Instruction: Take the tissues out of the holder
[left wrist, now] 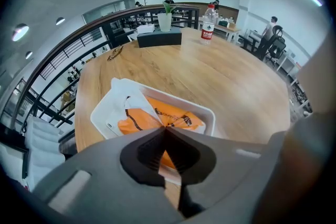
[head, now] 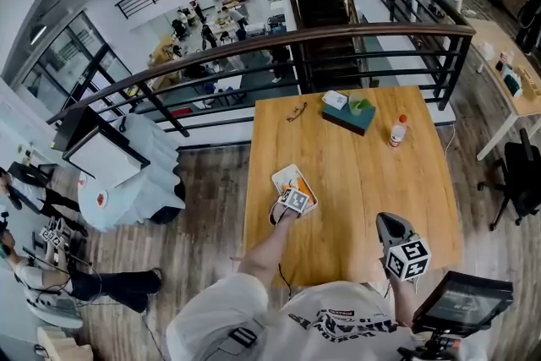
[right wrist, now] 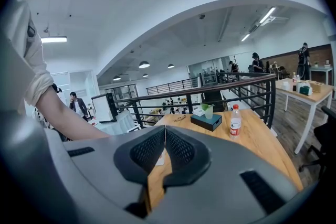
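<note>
The right gripper [right wrist: 164, 127], closed and empty, hung over the bench's [left wrist: 226, 76] near edge. Further in, the left gripper [left wrist: 165, 128] was closed, pinching the wrapper of the orange tissue pack [left wrist: 135, 124], which lay in the white holder [left wrist: 206, 110]. A bottle [left wrist: 208, 29] stood at the far end.

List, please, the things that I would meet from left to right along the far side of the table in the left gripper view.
glasses → dark box → bottle. The cup with the plant overlaps the box, so it is left out.
</note>
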The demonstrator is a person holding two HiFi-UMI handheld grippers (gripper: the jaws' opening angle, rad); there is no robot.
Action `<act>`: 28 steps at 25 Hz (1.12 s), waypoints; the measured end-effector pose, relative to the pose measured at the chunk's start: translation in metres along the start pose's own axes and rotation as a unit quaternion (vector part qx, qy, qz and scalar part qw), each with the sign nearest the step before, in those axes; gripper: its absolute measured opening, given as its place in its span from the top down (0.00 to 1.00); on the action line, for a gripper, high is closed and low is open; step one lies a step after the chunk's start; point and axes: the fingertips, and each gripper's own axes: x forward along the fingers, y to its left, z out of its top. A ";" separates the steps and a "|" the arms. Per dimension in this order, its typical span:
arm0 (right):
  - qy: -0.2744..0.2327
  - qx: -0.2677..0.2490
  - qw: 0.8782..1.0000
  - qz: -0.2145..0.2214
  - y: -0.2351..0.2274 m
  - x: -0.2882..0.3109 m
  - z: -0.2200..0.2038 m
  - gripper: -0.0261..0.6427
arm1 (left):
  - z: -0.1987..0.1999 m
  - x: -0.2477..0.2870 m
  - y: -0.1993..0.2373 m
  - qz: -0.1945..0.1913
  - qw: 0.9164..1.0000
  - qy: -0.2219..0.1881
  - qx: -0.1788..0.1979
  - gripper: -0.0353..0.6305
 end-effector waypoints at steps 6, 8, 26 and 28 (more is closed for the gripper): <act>-0.003 0.000 1.000 0.005 0.004 0.001 0.004 0.95 | 0.001 -0.010 0.008 0.010 1.000 -0.002 0.011 0.94; -0.003 0.000 1.000 0.005 0.003 0.001 0.003 0.95 | 0.005 -0.015 0.010 0.017 1.000 -0.012 0.023 0.94; -0.001 -0.004 1.000 0.021 0.007 0.010 0.005 0.95 | 0.086 -0.156 0.027 0.072 0.984 -0.124 0.105 0.94; -0.002 -0.005 1.000 0.022 0.008 0.010 0.007 0.95 | 0.100 -0.181 0.028 0.085 0.979 -0.139 0.120 0.94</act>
